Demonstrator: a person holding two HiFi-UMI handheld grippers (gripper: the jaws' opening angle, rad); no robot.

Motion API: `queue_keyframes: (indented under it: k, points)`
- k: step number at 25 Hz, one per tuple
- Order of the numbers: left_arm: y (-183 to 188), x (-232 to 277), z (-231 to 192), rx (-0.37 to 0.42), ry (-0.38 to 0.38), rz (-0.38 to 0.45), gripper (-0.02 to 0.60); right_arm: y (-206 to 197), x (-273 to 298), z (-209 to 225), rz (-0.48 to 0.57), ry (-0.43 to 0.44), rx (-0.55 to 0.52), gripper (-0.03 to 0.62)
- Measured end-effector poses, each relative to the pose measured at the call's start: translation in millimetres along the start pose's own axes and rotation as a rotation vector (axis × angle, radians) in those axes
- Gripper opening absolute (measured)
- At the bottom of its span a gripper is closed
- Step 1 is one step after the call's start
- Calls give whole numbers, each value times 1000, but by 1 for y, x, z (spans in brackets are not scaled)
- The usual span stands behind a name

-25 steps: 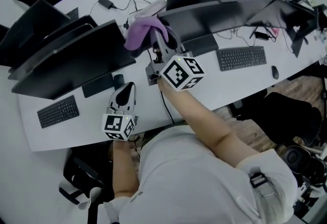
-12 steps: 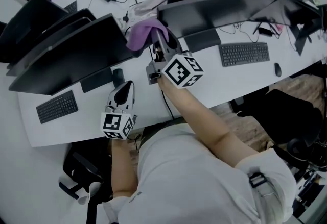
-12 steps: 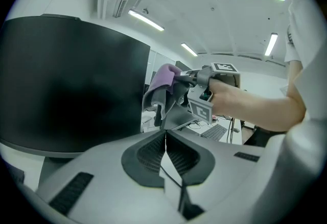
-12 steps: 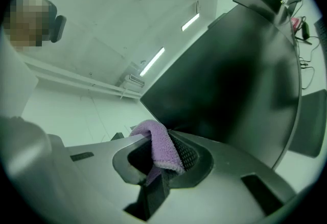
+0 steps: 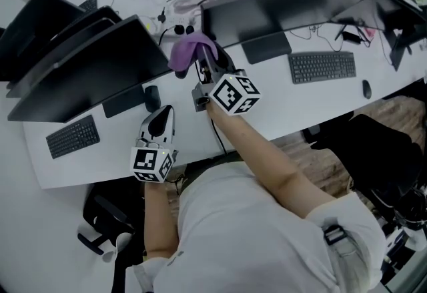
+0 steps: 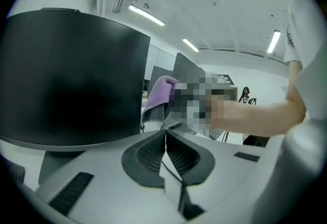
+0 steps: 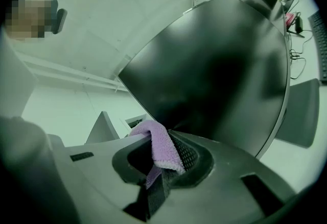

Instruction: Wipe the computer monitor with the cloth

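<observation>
The right tool (image 7: 164,152) is clenched on the purple cloth (image 7: 162,145), raised near the dark monitor (image 7: 214,75), likely for wiping. The left tool (image 6: 165,141), pressed together and empty, idles over the white surface (image 5: 320,101).

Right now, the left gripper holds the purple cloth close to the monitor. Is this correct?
Not quite. It is the right gripper that holds the purple cloth close to the monitor; the right gripper view shows the cloth pinched between its jaws. The left gripper is shut and empty.
</observation>
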State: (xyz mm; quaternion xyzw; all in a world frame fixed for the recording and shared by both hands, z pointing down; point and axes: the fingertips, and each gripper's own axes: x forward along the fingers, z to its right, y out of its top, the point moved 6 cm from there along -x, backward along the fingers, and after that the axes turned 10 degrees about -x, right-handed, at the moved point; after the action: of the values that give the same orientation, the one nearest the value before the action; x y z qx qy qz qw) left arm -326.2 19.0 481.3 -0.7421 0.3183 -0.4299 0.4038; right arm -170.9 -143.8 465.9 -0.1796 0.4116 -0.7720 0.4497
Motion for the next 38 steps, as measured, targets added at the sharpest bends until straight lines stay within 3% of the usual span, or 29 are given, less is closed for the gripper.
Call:
queue_keyframes:
  k: [20,38]
  points:
    - [-13,0,-5,-12,64,-56,3,-84,-5,68,-171,-43,-41,55]
    - [-24,-9,-3,-7,94,-92,3,-138,-18,123,-270,-161,106,55]
